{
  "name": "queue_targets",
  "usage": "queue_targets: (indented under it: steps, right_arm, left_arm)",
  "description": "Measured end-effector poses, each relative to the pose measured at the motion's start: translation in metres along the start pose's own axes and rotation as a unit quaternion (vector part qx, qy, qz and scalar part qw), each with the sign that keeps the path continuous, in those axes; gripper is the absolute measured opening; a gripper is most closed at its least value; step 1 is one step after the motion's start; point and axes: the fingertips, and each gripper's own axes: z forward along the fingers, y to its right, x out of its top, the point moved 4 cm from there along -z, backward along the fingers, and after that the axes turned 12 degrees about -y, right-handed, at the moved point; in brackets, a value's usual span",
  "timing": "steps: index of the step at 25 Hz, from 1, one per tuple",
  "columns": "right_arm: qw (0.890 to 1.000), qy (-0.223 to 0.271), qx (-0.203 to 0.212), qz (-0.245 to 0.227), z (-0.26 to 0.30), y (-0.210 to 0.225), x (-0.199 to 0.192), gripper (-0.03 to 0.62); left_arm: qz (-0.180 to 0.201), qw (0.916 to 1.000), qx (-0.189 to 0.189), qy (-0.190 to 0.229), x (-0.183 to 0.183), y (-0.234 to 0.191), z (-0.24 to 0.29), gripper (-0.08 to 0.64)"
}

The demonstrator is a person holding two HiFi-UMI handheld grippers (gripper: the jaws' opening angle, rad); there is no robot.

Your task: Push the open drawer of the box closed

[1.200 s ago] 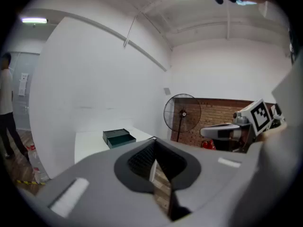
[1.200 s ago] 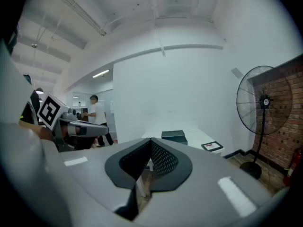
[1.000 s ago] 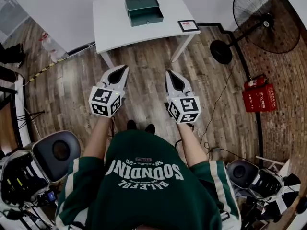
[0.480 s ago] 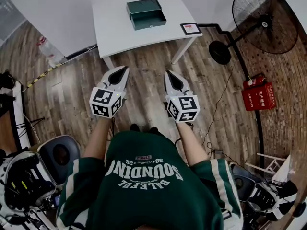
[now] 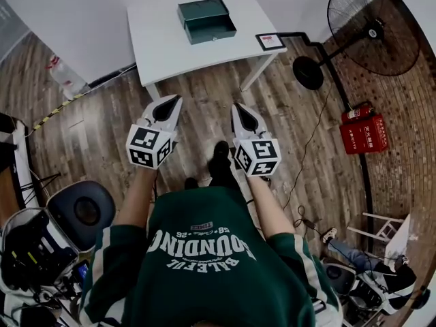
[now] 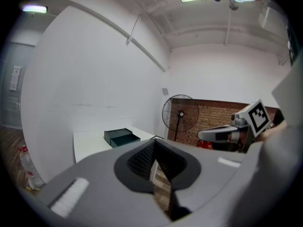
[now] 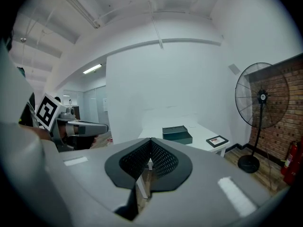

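Note:
A dark green box (image 5: 206,19) sits on a white table (image 5: 163,43) at the top of the head view, its drawer pulled out toward me. The same box (image 6: 121,137) shows small in the left gripper view, and the box (image 7: 177,134) appears again in the right gripper view. My left gripper (image 5: 176,99) and right gripper (image 5: 238,105) are held side by side over the wooden floor, well short of the table. Both are shut with nothing between their jaws. The left gripper (image 6: 154,142) and right gripper (image 7: 150,139) tips point toward the table.
A small framed picture (image 5: 270,41) lies on the table's right corner. A black standing fan (image 5: 371,26) and a red extinguisher case (image 5: 365,133) are at the right. A plastic bottle (image 5: 58,75) stands left of the table. Chairs and equipment crowd the lower corners.
The person has stepped forward, one foot now showing between the grippers. Both grippers keep the same pose and stay shut; the table sits slightly nearer.

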Motion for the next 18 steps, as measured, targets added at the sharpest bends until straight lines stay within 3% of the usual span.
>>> queue_targets:
  steps: [8, 18]
  right_arm:
    - [1.000, -0.006, 0.013, 0.007, 0.052, 0.016, 0.016, 0.002]
    - [0.998, -0.022, 0.055, 0.002, 0.164, 0.091, 0.065, 0.002]
  left_arm:
    - [-0.011, 0.9999, 0.007, -0.009, 0.010, -0.038, 0.034, 0.052]
    - [-0.031, 0.9986, 0.040, -0.019, 0.060, -0.090, 0.139, 0.052]
